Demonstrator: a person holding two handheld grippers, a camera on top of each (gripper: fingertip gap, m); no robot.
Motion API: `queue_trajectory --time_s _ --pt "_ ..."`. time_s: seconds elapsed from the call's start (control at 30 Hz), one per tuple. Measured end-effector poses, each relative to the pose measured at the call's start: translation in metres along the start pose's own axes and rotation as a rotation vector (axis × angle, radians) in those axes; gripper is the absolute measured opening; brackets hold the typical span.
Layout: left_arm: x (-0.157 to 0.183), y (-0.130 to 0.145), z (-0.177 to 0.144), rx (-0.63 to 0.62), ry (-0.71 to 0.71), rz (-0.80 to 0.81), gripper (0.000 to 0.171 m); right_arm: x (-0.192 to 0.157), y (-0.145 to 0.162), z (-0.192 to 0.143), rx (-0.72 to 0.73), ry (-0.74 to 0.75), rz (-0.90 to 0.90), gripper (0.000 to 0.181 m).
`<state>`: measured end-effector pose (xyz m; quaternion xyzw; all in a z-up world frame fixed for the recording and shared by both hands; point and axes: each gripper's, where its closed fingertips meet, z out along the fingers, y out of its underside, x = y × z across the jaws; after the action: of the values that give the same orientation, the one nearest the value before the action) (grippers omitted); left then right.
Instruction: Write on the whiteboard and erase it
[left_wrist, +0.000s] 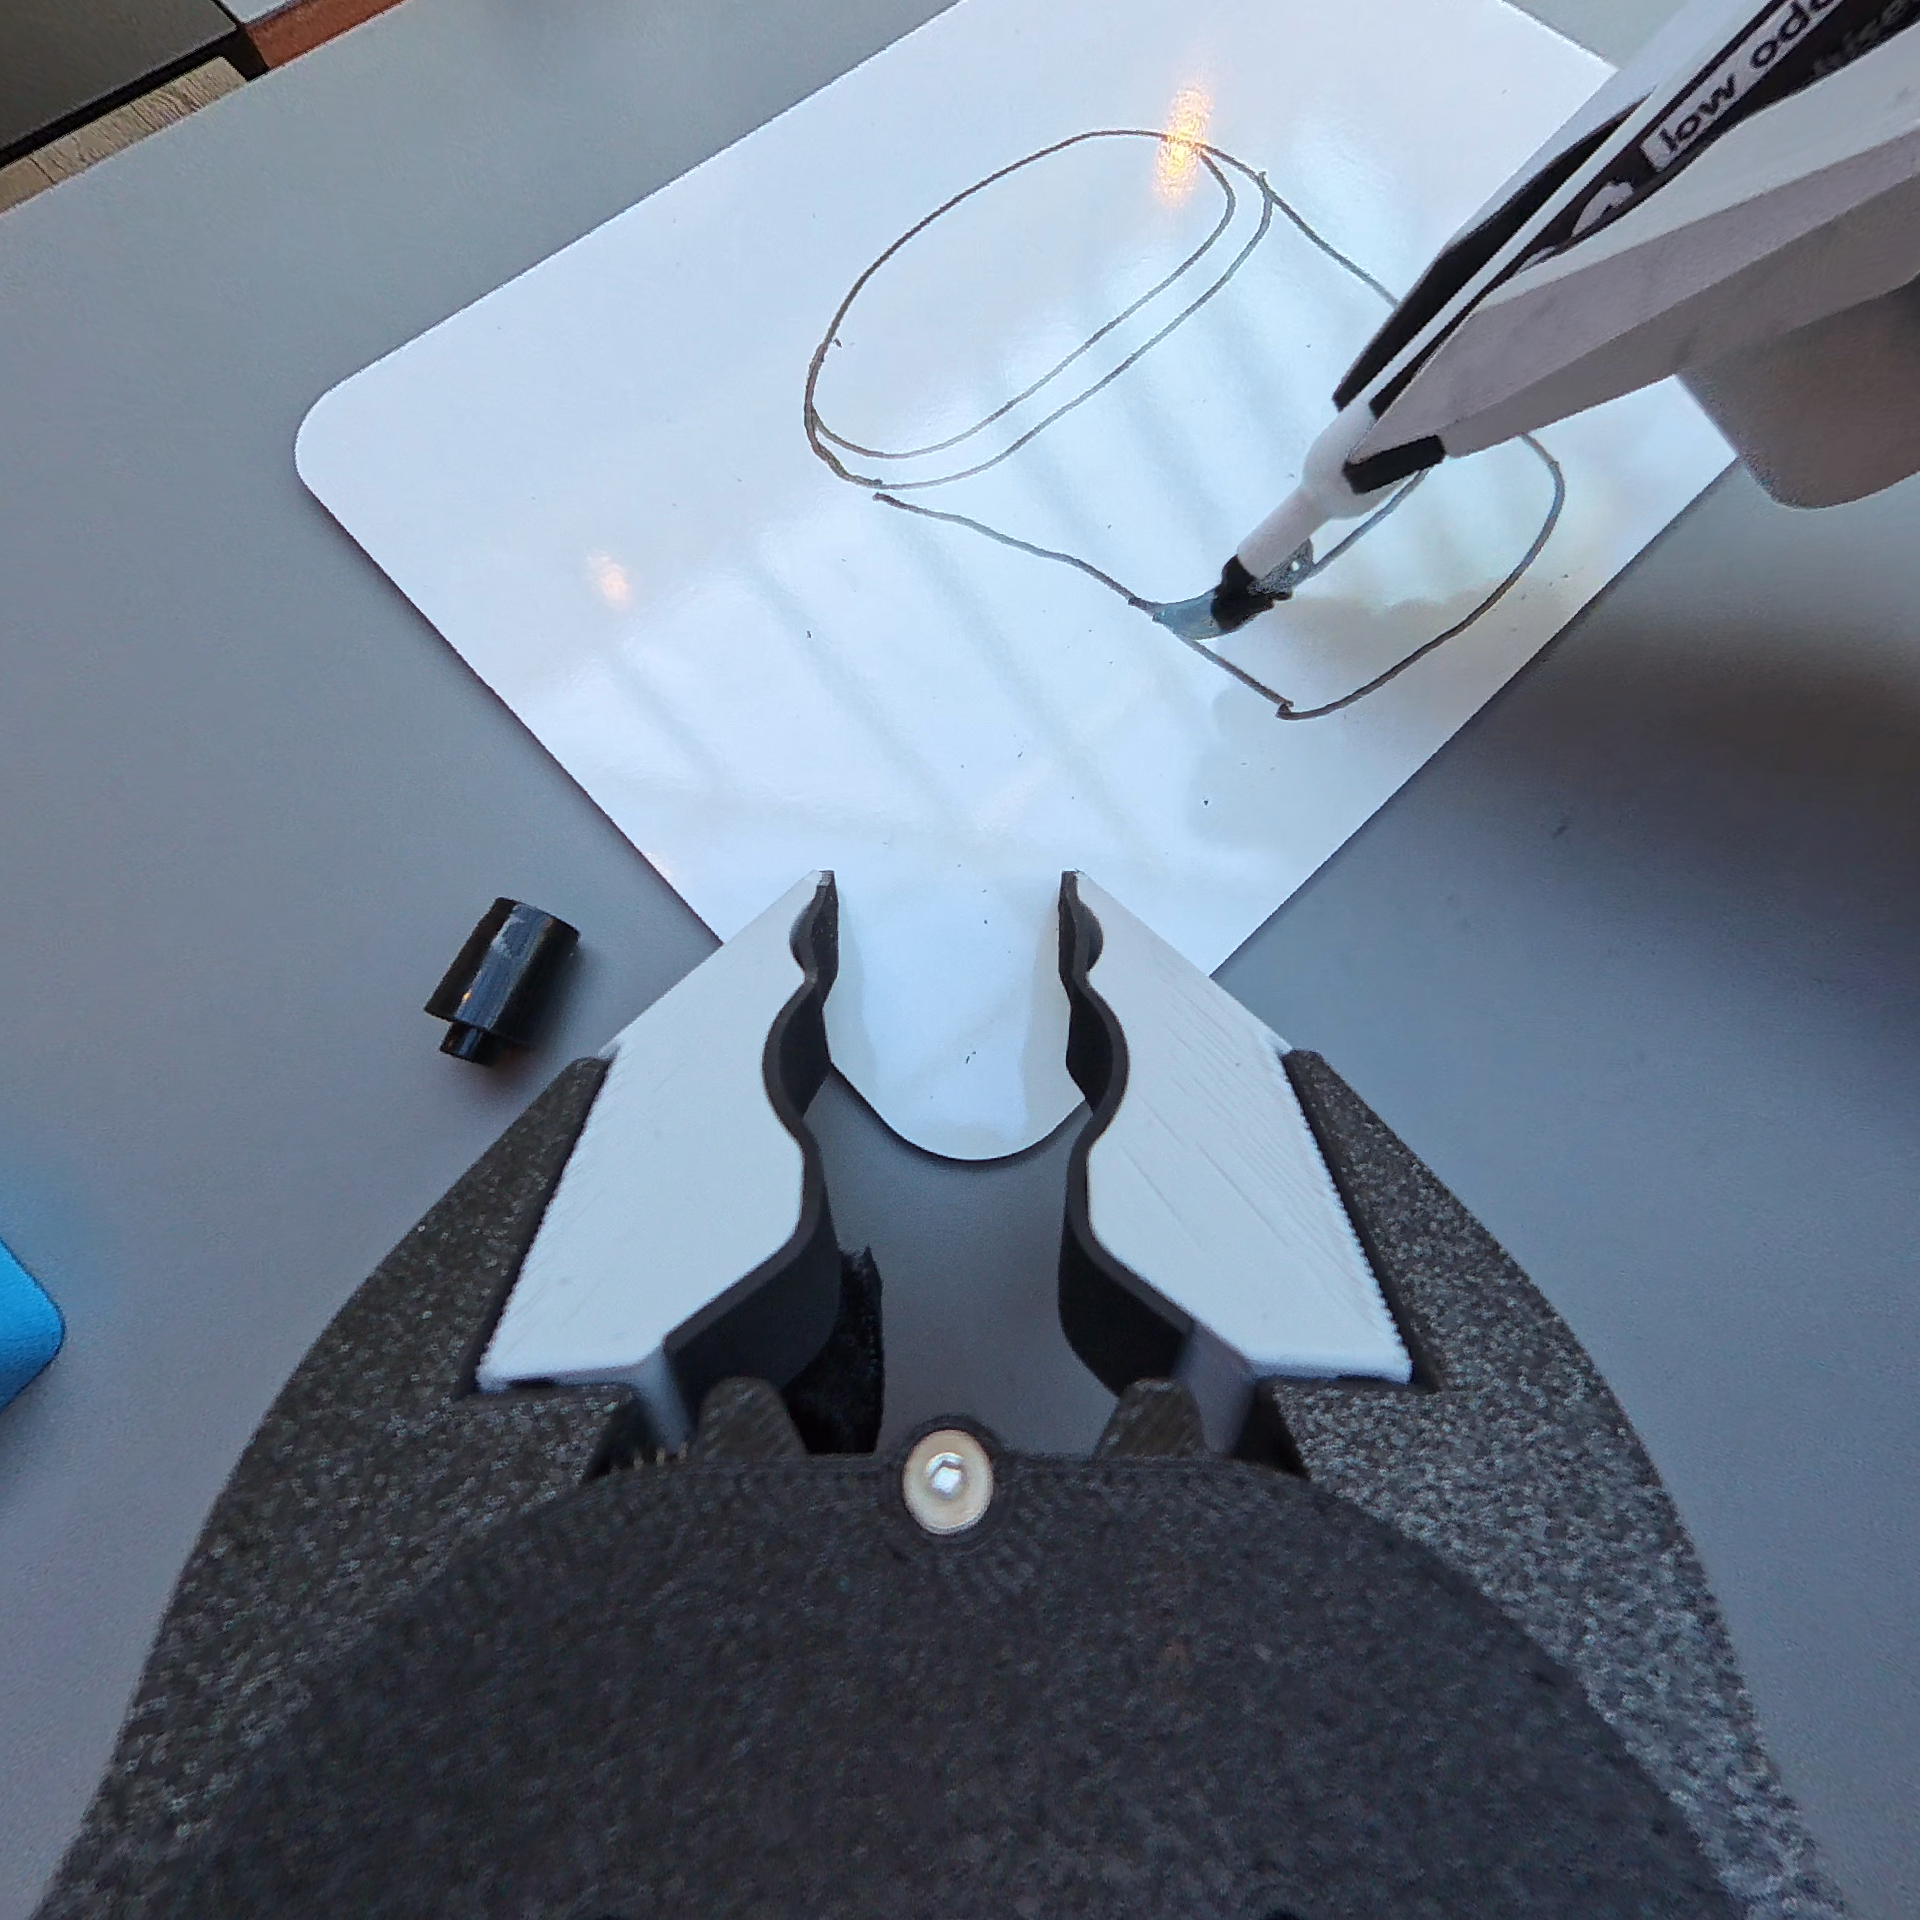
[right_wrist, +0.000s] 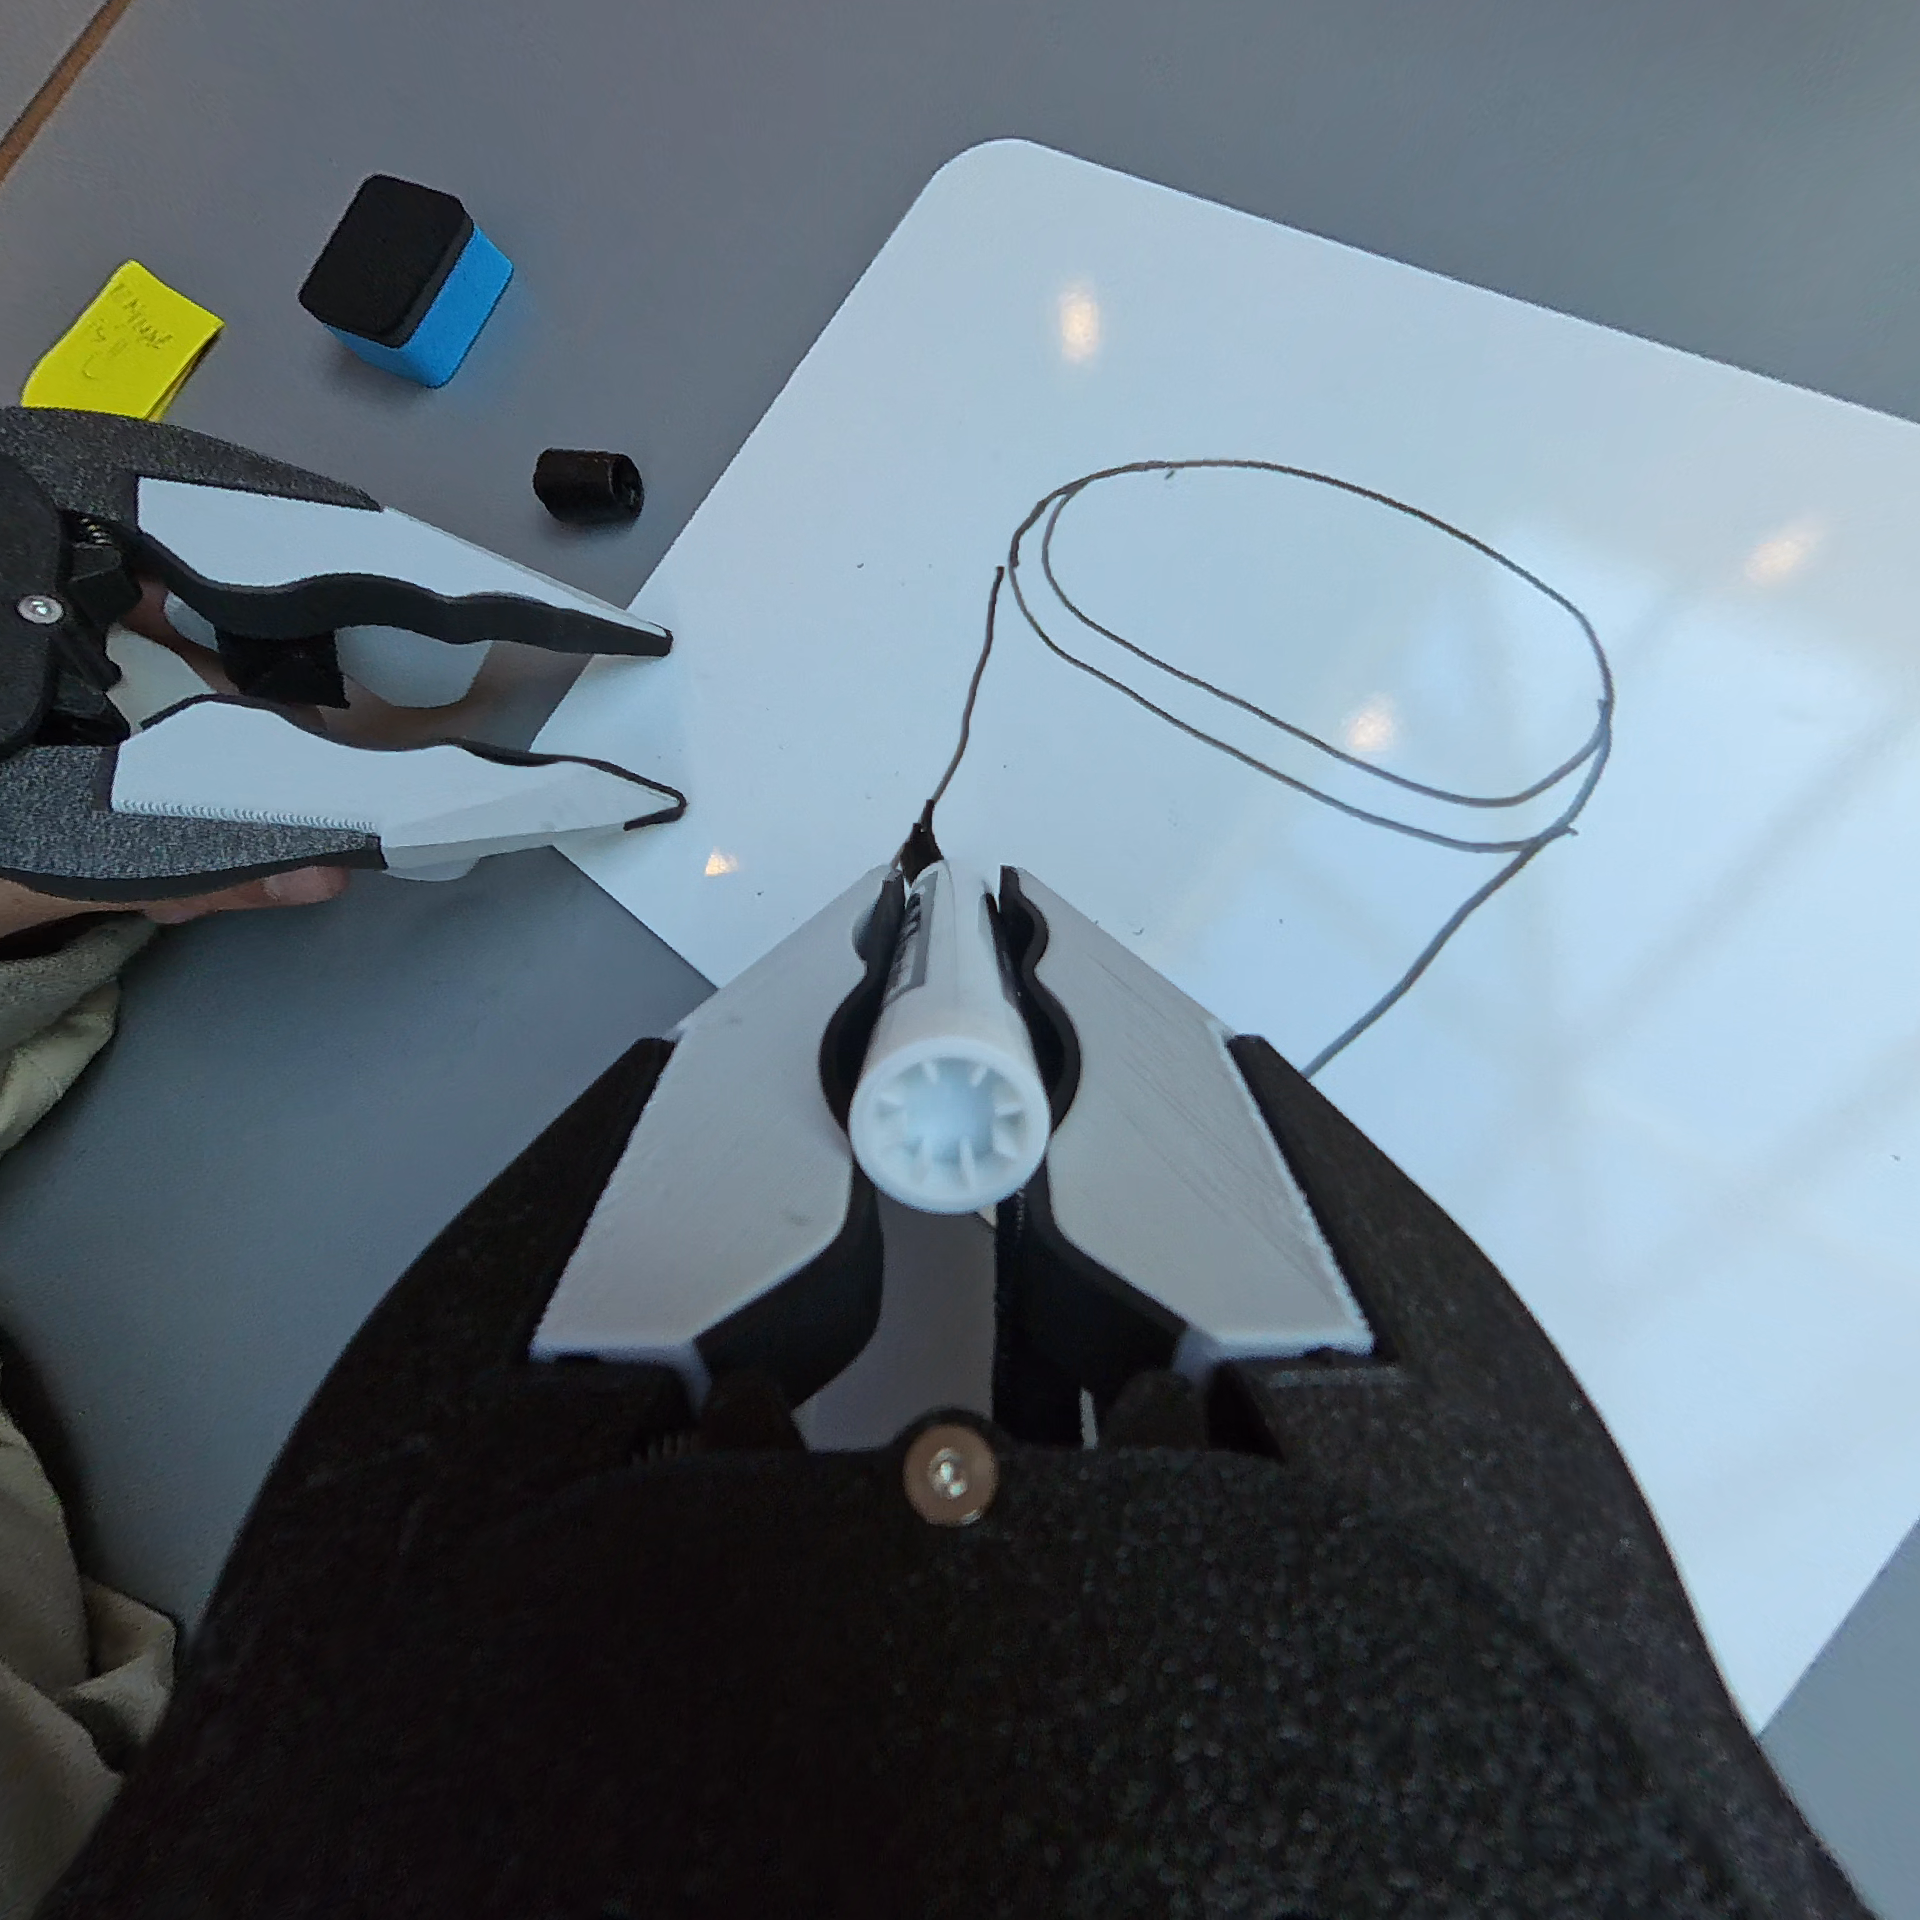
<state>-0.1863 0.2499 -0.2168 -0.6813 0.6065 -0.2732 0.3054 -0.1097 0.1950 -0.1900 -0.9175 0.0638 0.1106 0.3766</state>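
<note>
My right tongs (right_wrist: 940, 883) are closed on a white marker (right_wrist: 940, 1039), gripped well down the barrel so the butt end points back at my wrist and the black tip alone sticks out past the fingertips. That steep, low hold seems meant to keep the tip steady: it touches the board (left_wrist: 644, 540) right on the drawn line (right_wrist: 971, 707), at the near lower end of a cylinder-like outline. In the left wrist view a wet smear sits under the tip.

My left tongs (left_wrist: 945, 914) are open and hold nothing. They hover over the board's near rounded corner, one finger to each side of it. Whether they press on the board I cannot tell; placed there, they look set to pin it against sliding.

Just left of my left tongs the black cap (left_wrist: 501, 982) lies on its side on the grey tabletop (left_wrist: 156, 520), off the board and apart from the marker. Farther left stand a blue eraser block (right_wrist: 410, 281) with a black felt face and a yellow note (right_wrist: 120, 343), both well away from the board.

The board lies skewed, a corner toward me. The outline fills its middle; white room remains toward my left tongs and along the far edge. The tabletop around the board's right side is open.
</note>
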Motion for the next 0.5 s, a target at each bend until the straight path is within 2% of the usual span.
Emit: queue_trajectory --time_s 0.27,0.5 --pt "0.000 0.000 0.000 0.000 0.000 0.000 0.043 -0.006 -0.007 0.010 -0.005 -0.011 -0.021 0.018" --pt "0.000 0.000 0.000 0.000 0.000 0.000 0.043 -0.001 0.002 -0.002 -0.018 0.015 -0.019 0.018"
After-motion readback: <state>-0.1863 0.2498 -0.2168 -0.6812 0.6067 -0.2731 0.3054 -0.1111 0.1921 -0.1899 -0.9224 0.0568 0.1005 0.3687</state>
